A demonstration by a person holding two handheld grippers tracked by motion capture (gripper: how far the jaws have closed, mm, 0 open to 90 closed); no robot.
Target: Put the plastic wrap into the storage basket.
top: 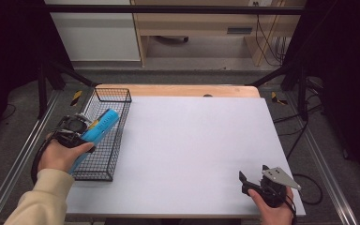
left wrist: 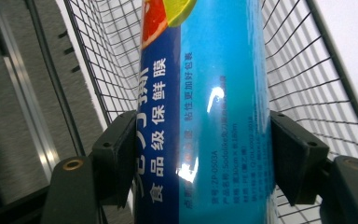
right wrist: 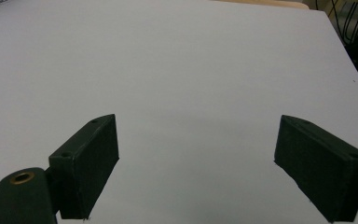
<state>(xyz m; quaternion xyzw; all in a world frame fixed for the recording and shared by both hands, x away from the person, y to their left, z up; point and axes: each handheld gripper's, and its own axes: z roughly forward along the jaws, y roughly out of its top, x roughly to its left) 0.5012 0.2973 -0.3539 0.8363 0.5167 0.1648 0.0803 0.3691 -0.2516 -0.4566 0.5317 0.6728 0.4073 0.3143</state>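
Note:
A long blue box of cling film [top: 98,127] with Chinese print [left wrist: 205,121] lies slanted over the black wire basket [top: 114,95] at the table's left. My left gripper [top: 82,132] is shut on it, both black jaws pressed against the box's sides [left wrist: 200,158]. Whether the box rests on the basket floor or hangs above it I cannot tell. My right gripper [top: 253,176] stands open near the front right corner of the white table sheet [top: 192,140], with nothing between its jaws [right wrist: 196,163].
The wire basket's mesh walls [left wrist: 303,70] surround the box closely. A metal rail [top: 23,154] runs along the table's left side. Wooden table edge [top: 178,90] shows beyond the sheet. The white sheet [right wrist: 182,60] spreads out ahead of the right gripper.

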